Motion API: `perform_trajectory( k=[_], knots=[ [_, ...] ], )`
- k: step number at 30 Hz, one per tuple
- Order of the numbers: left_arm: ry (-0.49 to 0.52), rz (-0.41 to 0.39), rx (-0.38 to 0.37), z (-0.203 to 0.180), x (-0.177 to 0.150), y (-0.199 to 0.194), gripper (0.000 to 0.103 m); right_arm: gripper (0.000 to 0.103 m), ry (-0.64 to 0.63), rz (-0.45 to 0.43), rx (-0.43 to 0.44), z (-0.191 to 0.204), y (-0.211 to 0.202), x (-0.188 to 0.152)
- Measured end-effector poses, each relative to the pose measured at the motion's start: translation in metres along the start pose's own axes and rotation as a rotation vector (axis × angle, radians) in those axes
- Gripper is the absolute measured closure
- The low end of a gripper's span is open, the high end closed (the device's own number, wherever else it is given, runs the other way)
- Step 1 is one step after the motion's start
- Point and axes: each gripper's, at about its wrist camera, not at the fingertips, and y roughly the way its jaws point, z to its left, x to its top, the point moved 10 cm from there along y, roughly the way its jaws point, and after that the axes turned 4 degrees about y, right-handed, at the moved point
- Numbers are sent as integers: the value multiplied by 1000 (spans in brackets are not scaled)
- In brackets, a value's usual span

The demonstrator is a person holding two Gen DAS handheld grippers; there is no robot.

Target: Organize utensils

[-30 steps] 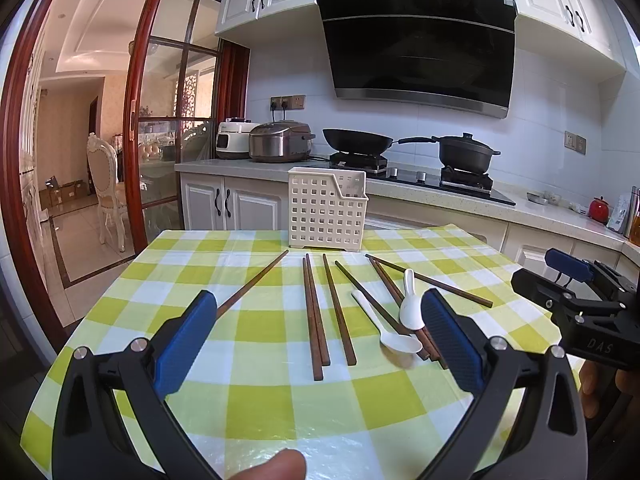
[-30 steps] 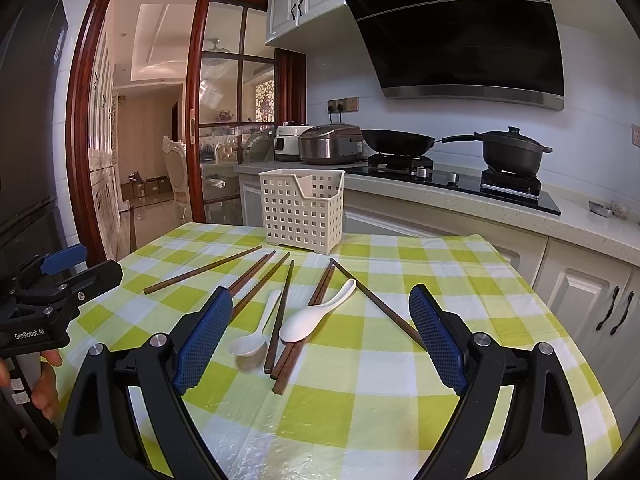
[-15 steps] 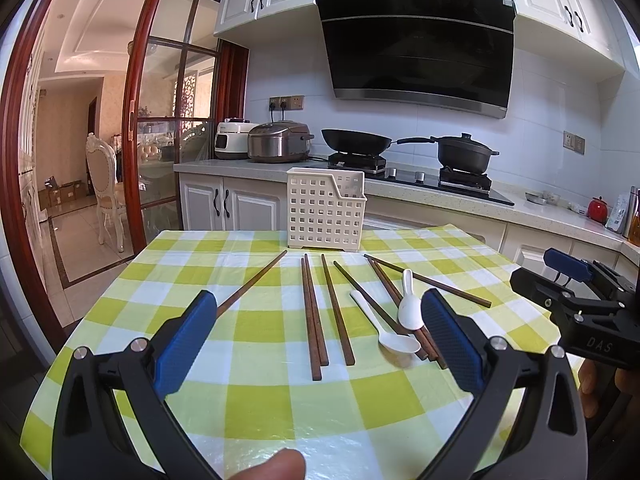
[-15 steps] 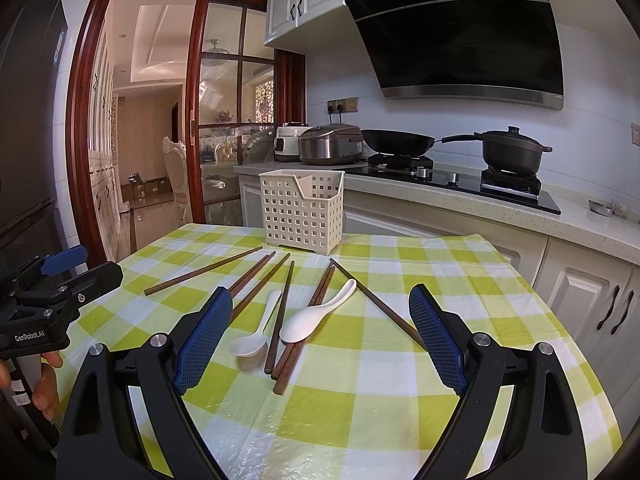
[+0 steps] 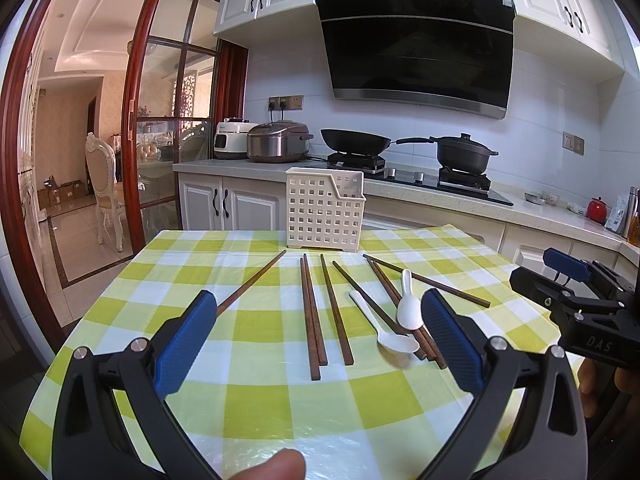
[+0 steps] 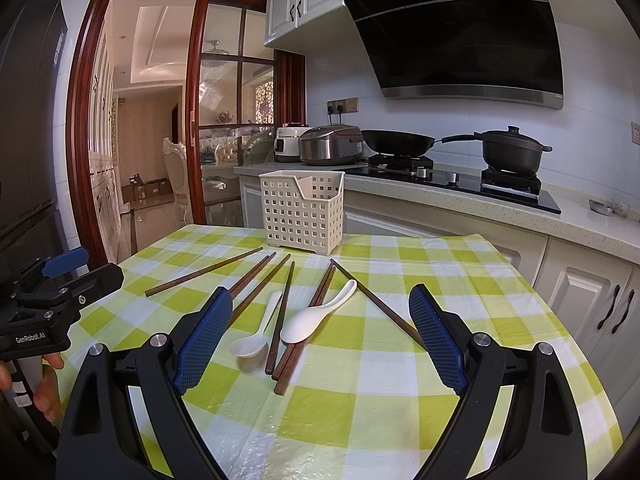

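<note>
Currently, left wrist view: left tool (image 5: 316,324) spread wide, holding nothing, above the checked table (image 5: 280,400); chopsticks (image 5: 312,316) and two white spoons (image 5: 394,340) lie near the far white perforated basket (image 5: 324,214).
Right wrist view: right tool (image 6: 320,328) likewise wide, empty; spoons (image 6: 308,320) rest across chopsticks (image 6: 280,316).

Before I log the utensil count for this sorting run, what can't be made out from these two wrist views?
- Inside of the white basket: both views show only its perforated walls, so contents cannot be told.
- Leftmost chopstick: in the left wrist view its near end is hidden behind the left gripper finger.
- Rightmost chopstick: in the right wrist view its near end runs behind the right gripper finger.
- Chopsticks under the two white spoons: partly covered, so the exact count is uncertain.
</note>
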Motion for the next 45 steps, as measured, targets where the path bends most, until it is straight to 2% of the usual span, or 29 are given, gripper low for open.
perform_trajectory(
  k=[33, 42, 45],
  knots=[
    [-1, 3, -2, -3, -1, 1, 4, 19, 3, 5, 1, 0, -1, -1],
    [5, 5, 8, -3, -2, 1, 4, 19, 20, 34, -2, -7, 4, -6],
    [0, 21, -1, 2, -2, 6, 4, 19, 20, 88, -37, -20, 16, -9]
  ],
)
